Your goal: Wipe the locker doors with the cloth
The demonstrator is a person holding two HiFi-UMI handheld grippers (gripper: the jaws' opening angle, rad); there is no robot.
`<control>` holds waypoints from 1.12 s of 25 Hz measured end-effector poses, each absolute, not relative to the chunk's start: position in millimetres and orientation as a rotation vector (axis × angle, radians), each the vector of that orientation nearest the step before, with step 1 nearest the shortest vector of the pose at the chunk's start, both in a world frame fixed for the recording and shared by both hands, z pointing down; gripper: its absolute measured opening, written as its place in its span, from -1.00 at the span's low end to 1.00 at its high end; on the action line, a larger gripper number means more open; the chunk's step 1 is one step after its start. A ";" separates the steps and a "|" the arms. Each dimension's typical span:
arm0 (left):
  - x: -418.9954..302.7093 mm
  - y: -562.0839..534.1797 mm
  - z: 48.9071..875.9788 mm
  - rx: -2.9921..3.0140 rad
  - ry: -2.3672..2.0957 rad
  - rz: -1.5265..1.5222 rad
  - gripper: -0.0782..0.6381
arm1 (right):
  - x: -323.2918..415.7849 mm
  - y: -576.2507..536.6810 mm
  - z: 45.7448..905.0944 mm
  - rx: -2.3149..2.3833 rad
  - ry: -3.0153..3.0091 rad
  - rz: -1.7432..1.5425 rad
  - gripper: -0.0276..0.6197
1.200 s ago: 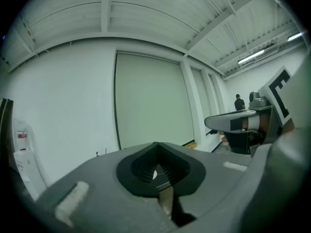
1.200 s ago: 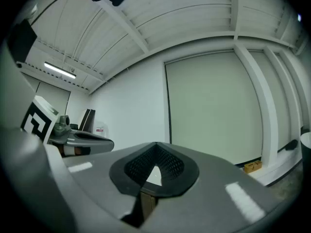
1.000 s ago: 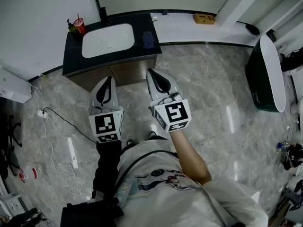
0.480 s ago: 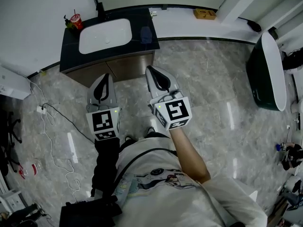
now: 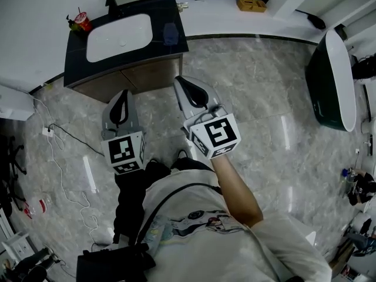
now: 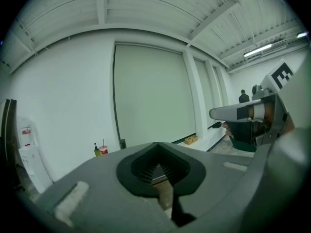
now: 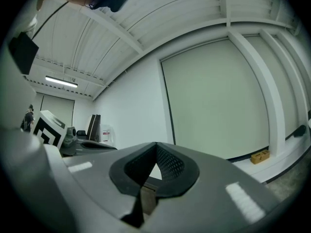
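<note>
You're in a bathroom mock-up inside a bare hall: white basin (image 5: pixel 120 37) in a dark vanity (image 5: pixel 170 50) ahead of your left gripper (image 5: pixel 119 96), a freestanding tub (image 5: pixel 332 87) far right of your right gripper (image 5: pixel 182 82), marble-look floor (image 5: pixel 258 98), ribbed ceiling (image 7: pixel 160 23) with a strip light (image 7: pixel 60 81)

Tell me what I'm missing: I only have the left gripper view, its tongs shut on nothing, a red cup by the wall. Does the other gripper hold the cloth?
Observer: No. In the right gripper view, the right gripper has its tongs shut with nothing between them.
Operator: Any cloth in sight at all?
Observer: The head view shows a small bluish thing lying on the dark counter, right of the white basin. I cannot tell whether it is the cloth.
Operator: What are the grippers aimed at?
Observer: In the head view, the left gripper and the right one point toward the wooden cabinet front under that counter.
</note>
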State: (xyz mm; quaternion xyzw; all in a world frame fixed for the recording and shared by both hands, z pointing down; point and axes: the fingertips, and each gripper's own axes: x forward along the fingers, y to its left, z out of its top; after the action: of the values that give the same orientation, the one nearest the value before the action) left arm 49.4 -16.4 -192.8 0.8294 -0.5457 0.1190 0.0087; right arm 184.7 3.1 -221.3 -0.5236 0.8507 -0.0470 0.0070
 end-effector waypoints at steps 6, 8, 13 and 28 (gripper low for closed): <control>47.7 -34.3 -178.4 2.560 -1.713 0.398 -0.78 | 193.3 -15.3 -196.0 -1.655 2.669 -0.234 -0.90; 46.6 -47.5 -173.7 2.564 -1.702 0.398 -0.78 | 190.3 -25.5 -187.9 -1.666 2.673 -0.247 -0.90; 49.5 -95.3 -163.6 2.594 -1.640 0.351 -0.78 | 183.6 -61.8 -175.2 -1.724 2.686 -0.230 -0.90; 36.9 -234.3 -146.1 2.687 -1.413 0.382 -0.78 | 134.8 -185.1 -118.6 -1.864 2.719 -0.445 -0.90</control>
State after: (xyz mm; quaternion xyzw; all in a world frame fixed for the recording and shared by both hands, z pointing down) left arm 36.9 -234.3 -146.1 0.8775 -0.4613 0.1246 0.0411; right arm 134.8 -185.1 -118.6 -0.5579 0.8139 -0.1331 -0.0924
